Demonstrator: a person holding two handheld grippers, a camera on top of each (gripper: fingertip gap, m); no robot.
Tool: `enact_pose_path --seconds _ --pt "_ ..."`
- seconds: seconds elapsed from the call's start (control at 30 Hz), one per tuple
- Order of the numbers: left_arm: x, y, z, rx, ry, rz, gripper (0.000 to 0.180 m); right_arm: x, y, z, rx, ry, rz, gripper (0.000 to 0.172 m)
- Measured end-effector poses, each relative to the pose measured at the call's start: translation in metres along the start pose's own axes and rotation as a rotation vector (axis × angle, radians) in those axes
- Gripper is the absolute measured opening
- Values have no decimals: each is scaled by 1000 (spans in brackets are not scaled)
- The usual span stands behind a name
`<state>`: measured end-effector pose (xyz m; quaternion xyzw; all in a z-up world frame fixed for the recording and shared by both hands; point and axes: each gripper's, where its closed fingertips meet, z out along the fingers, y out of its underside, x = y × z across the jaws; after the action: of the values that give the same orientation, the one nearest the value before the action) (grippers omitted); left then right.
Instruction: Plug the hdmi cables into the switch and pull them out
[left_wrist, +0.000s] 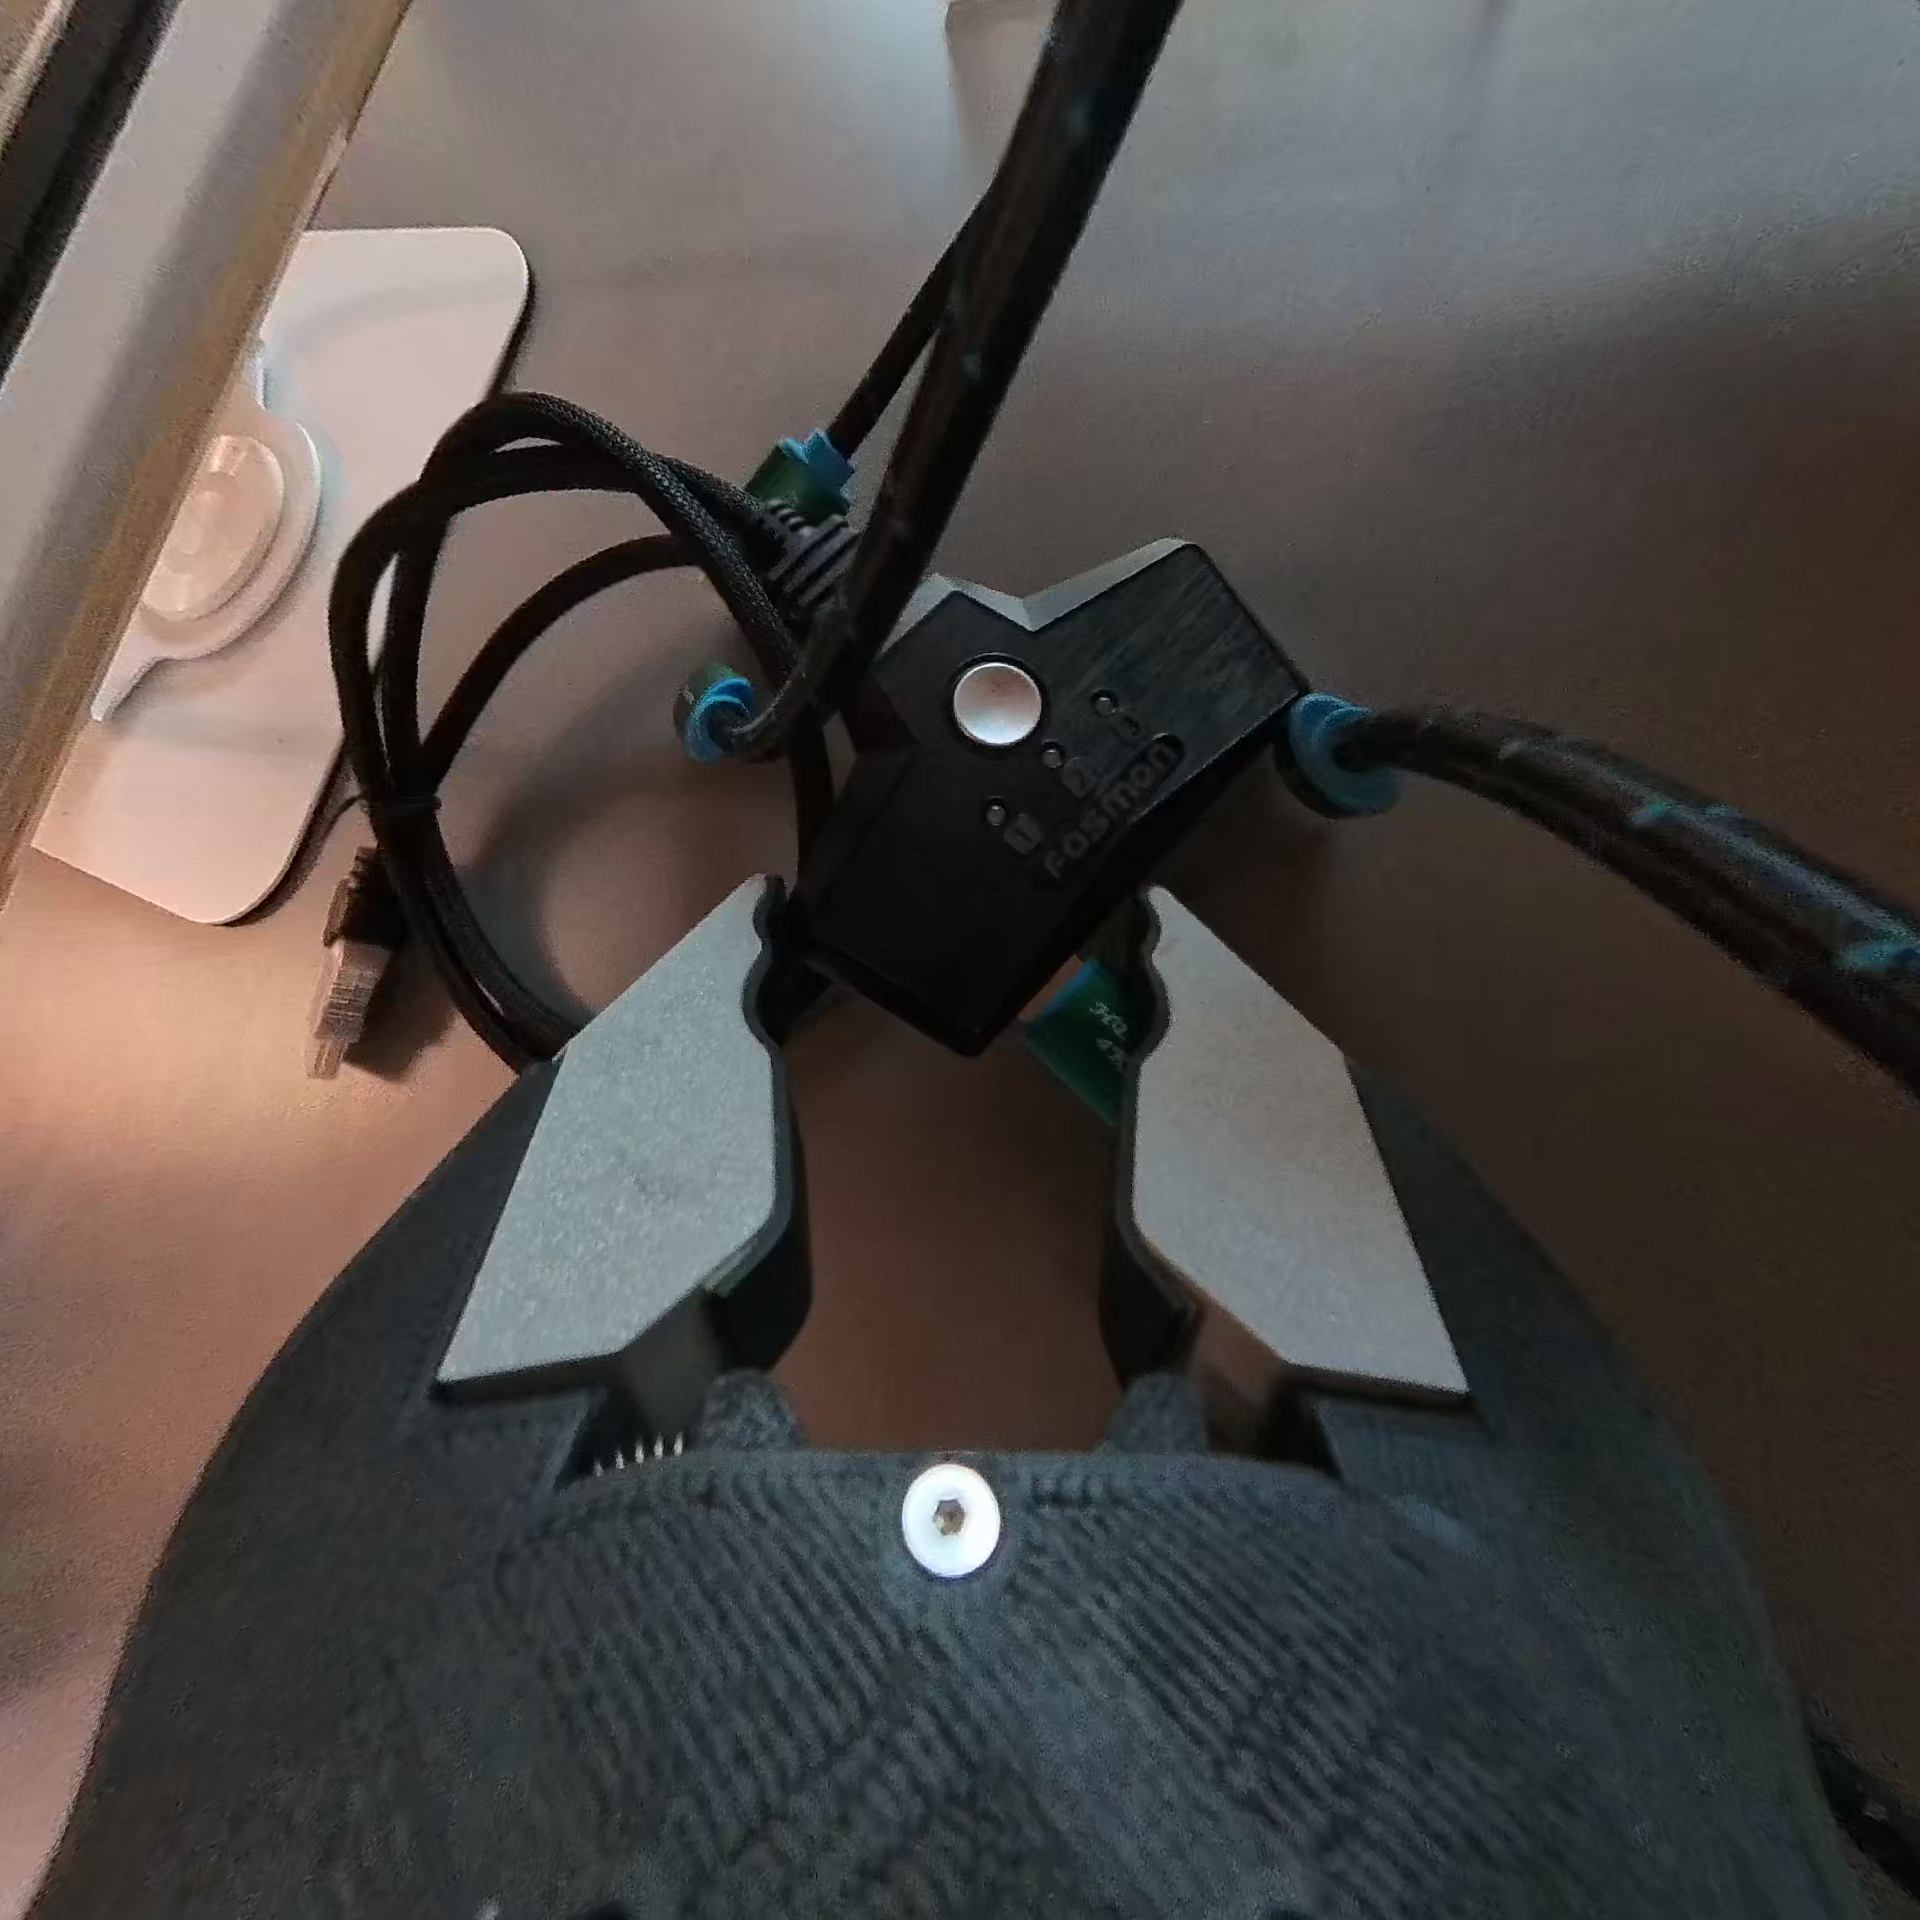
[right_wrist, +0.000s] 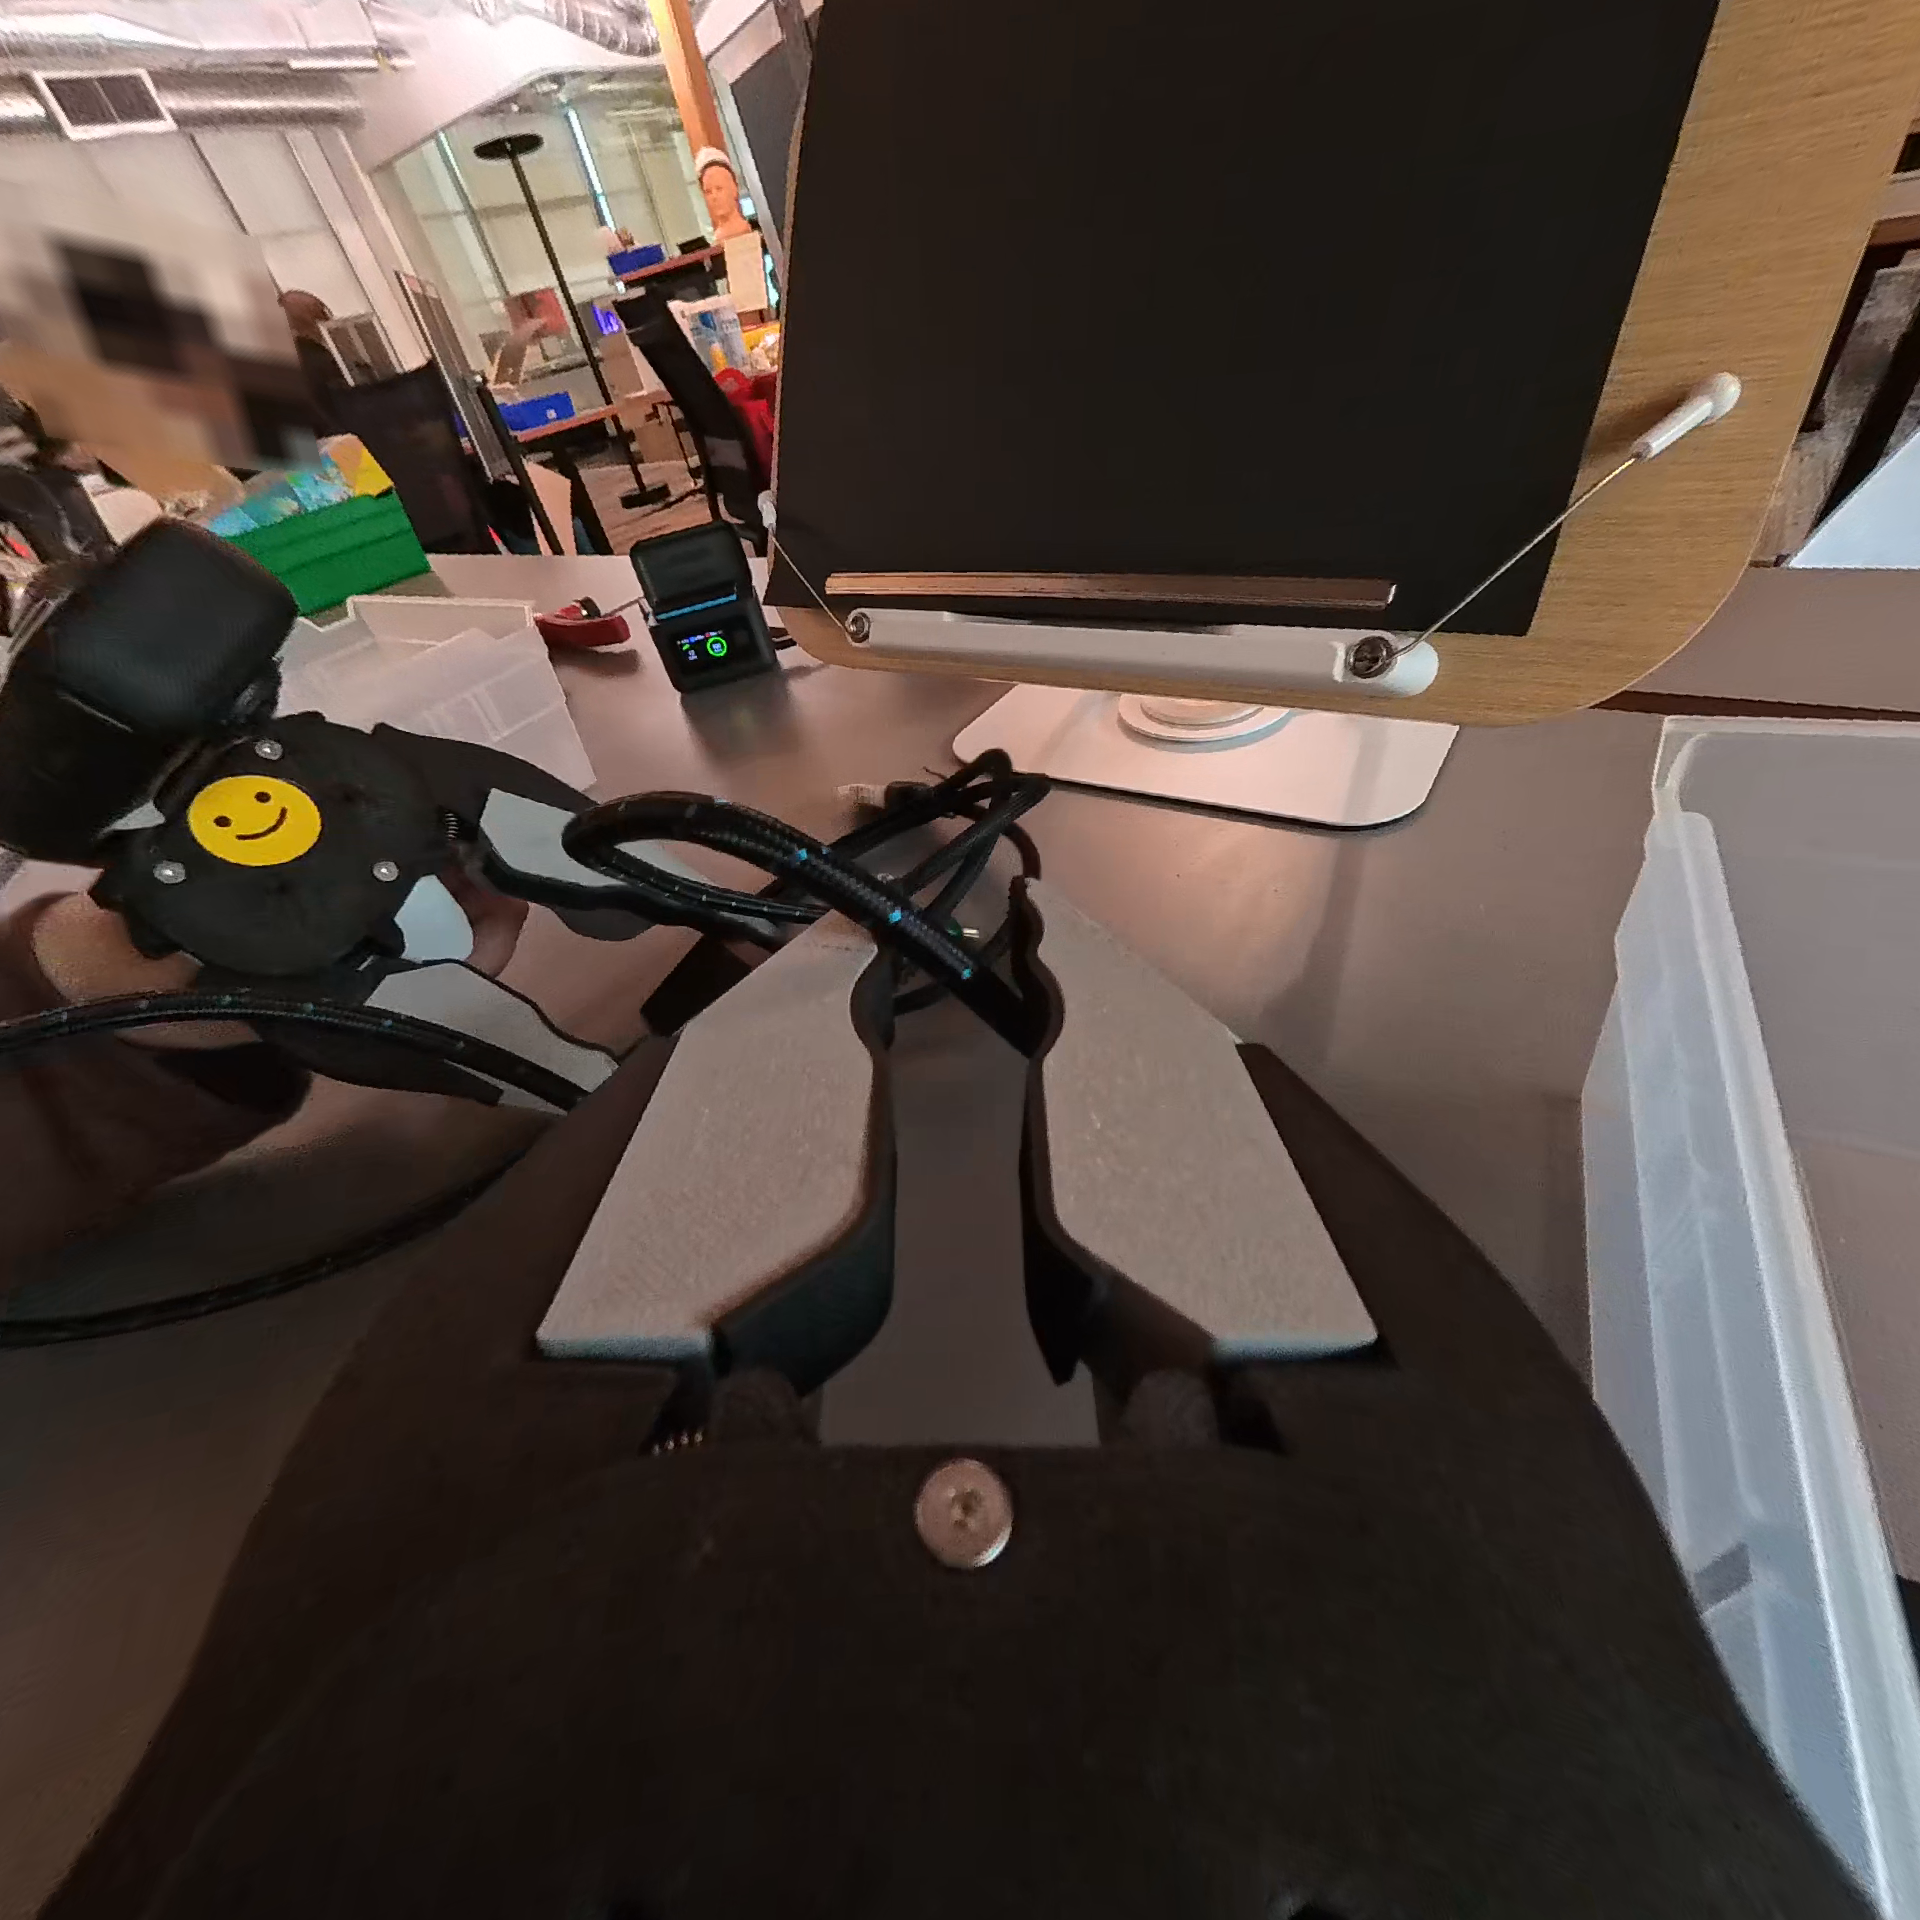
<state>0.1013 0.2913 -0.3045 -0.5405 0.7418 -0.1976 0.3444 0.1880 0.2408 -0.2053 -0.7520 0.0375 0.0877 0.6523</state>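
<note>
In the left wrist view the black HDMI switch lies on the brown table. My left gripper is open wide, its fingertips on either side of the switch's near end. A braided black cable with a blue collar sits in the switch's right side. A green plug lies by the right finger. More braided cables run up and away. In the right wrist view my right gripper is open, and a braided cable runs loose between its fingers. The left gripper shows at the left.
A white stand base and a coiled thin black cable lie left of the switch. In the right wrist view the stand's dark panel rises behind, a clear plastic bin stands at the right, and a small black device sits farther back. The gap from one gripper's tips to the other's is roughly 15 cm.
</note>
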Motion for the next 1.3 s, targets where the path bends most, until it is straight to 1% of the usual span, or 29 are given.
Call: enact_pose_path --seconds 0.1,0.2,0.23,0.27,0.33,0.4,0.47,0.57,0.63,0.67,0.73,0.77,0.8,0.87,0.93,0.97,1.0,1.03,1.07,1.1,1.17,1.2,1.27,1.3 --pt "-5 1 -7 -1 -70 49 63 3 -1 0 3 33 -25 15" --pt "-24 2 -22 -18 -261 125 63 11 -8 -5 29 122 -96 5" --pt "-29 3 -27 -16 -315 142 63 12 -15 -10 55 155 -135 1" --pt "-32 4 -30 -12 -346 155 62 11 -29 -20 128 194 -189 0" --pt "-30 7 -30 -3 -355 154 62 -3 -58 -41 313 219 -314 0" --pt "-21 8 -25 4 -320 159 62 -34 -64 -46 377 117 -399 0" --pt "-19 6 -25 3 -335 173 62 -46 -66 -48 406 116 -446 0" --pt "-21 3 -27 16 -343 159 62 -46 -82 -70 536 177 -447 0" --pt "-23 5 -27 5 -353 151 62 -36 -96 -91 636 240 -403 0" --pt "-23 6 -27 -2 -356 146 62 -33 -100 -97 664 229 -377 0" --pt "-20 7 -25 -14 -339 137 62 -31 -100 -96 655 161 -310 0" --pt "-17 7 -23 -14 -315 134 62 -40 -98 -91 643 70 -295 0" --pt "-11 4 -22 2 -290 145 62 -50 -92 -83 600 -23 -283 0" --pt "0 -3 -24 30 -262 215 62 -70 -74 -62 482 -186 -287 0" --pt "3 -8 -26 22 -310 278 62 -93 -50 -42 317 -350 -264 0" --pt "4 -11 -26 18 -329 292 62 -106 -45 -40 296 -434 -251 0" --pt "4 -12 -25 16 -334 290 62 -113 -43 -40 288 -483 -233 0" --pt "4 -11 -24 17 -328 275 62 -113 -45 -40 304 -476 -222 0" --pt "3 -9 -23 17 -318 252 62 -107 -50 -41 340 -435 -223 0" --pt "0 -7 -23 19 -311 225 62 -96 -59 -46 390 -364 -225 0" --pt "-5 -5 -25 51 -296 152 62 -70 -82 -68 532 -185 -242 0" --pt "-7 -7 -27 87 -280 107 62 -62 -86 -77 555 -106 -286 0" --pt "-5 -12 -32 151 -222 11 62 -60 -91 -86 592 19 -414 0" --pt "-1 -13 -32 167 -174 -20 61 -67 -96 -93 657 54 -455 0"
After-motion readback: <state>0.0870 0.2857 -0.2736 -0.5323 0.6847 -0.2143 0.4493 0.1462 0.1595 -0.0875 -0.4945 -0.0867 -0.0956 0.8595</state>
